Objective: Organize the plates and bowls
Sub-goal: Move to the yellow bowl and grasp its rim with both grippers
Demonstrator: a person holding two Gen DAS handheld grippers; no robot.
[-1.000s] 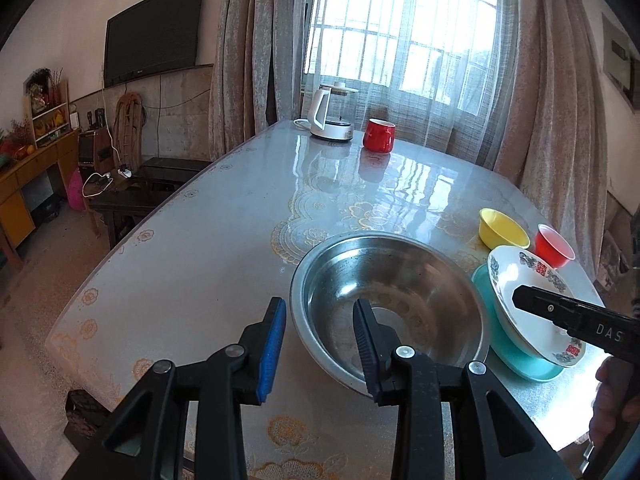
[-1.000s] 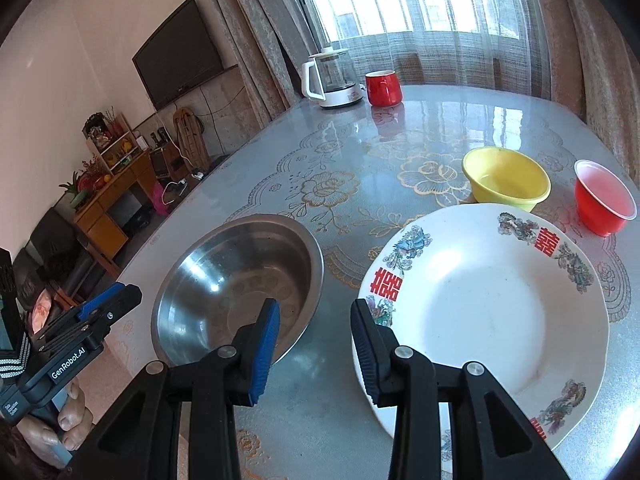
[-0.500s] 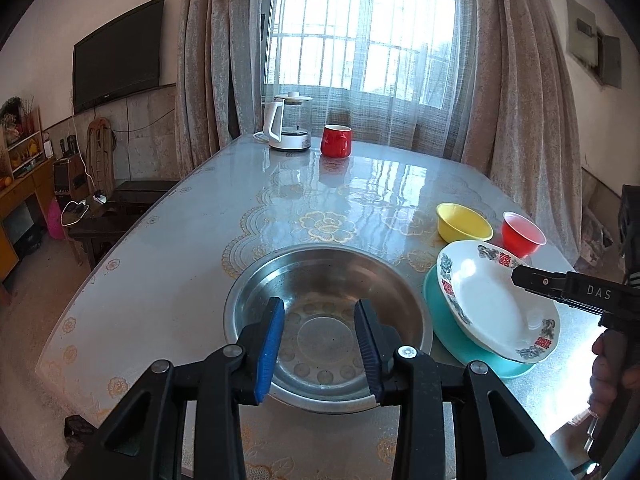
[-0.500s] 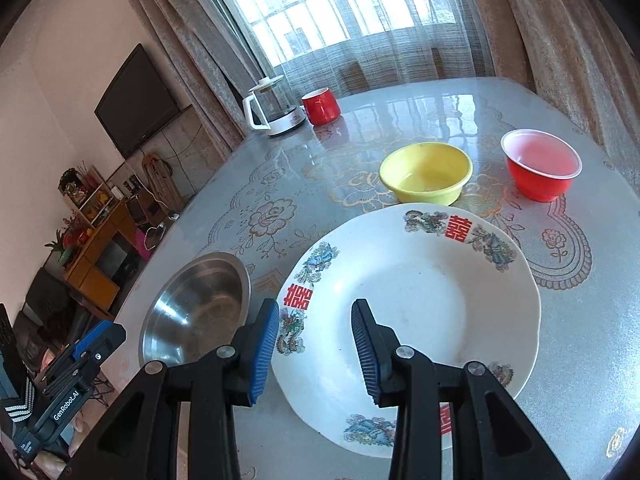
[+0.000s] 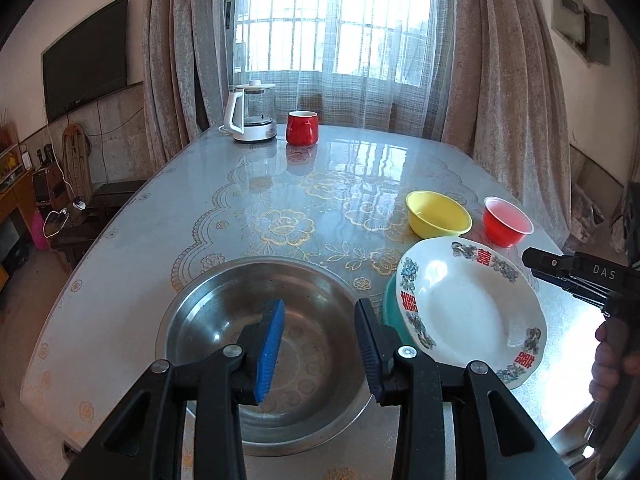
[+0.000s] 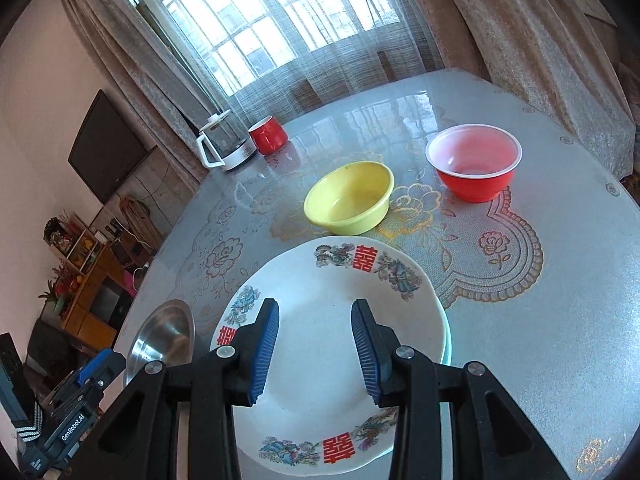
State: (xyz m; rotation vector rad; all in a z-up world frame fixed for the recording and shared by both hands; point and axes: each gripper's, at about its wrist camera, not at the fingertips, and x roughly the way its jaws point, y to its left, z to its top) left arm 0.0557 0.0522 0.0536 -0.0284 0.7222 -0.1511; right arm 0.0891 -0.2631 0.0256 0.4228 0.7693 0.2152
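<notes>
Left gripper (image 5: 320, 340) jaws parted, empty, above round stainless-steel basin (image 5: 224, 320). Right gripper (image 6: 315, 350) jaws parted, empty, above white patterned porcelain plate (image 6: 332, 280) resting on teal plate (image 5: 390, 300). Yellow plastic bowl (image 6: 348, 198), red plastic bowl (image 6: 474, 168) beyond, on glossy floral table (image 6: 540, 320).

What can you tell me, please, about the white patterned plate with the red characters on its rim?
The white patterned plate looks like glazed ceramic, shallow and round with a gently wavy rim. Red double-character marks alternate with blue-green floral motifs around the rim; the centre is plain white and empty. It sits upright on a teal plate, which shows only as a thin edge beneath it, near the table's front edge, right of the steel basin. The right gripper hangs above it, jaws apart, not gripping it.
</notes>
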